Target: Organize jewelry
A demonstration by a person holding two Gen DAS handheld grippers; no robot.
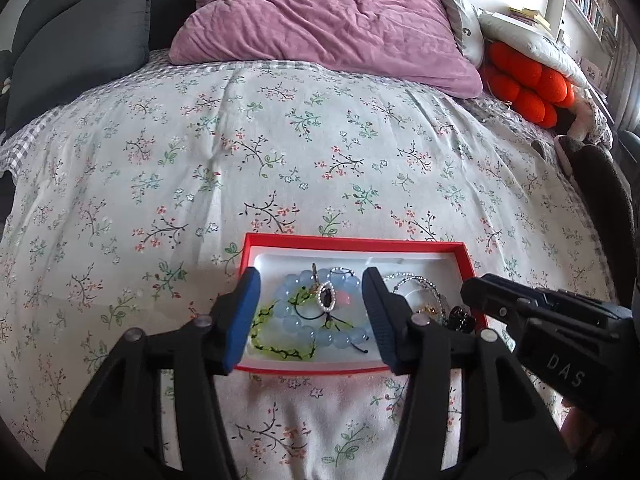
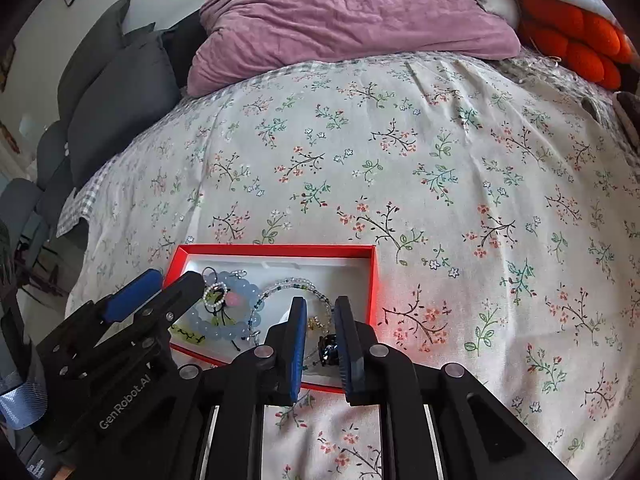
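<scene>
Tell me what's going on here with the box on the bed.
A person holds a gripper in each hand over a red box of jewelry on a floral bedspread. The left gripper stands open above the pale blue bead bracelet. The right gripper is open only narrowly, with a dark bead between its fingers.

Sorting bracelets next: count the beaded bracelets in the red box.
3, maybe more under the pile: pale blue bead bracelet mid-tray, yellow-green bracelet at its near-left corner, thin seed-bead strand on the right side of the red box.
</scene>
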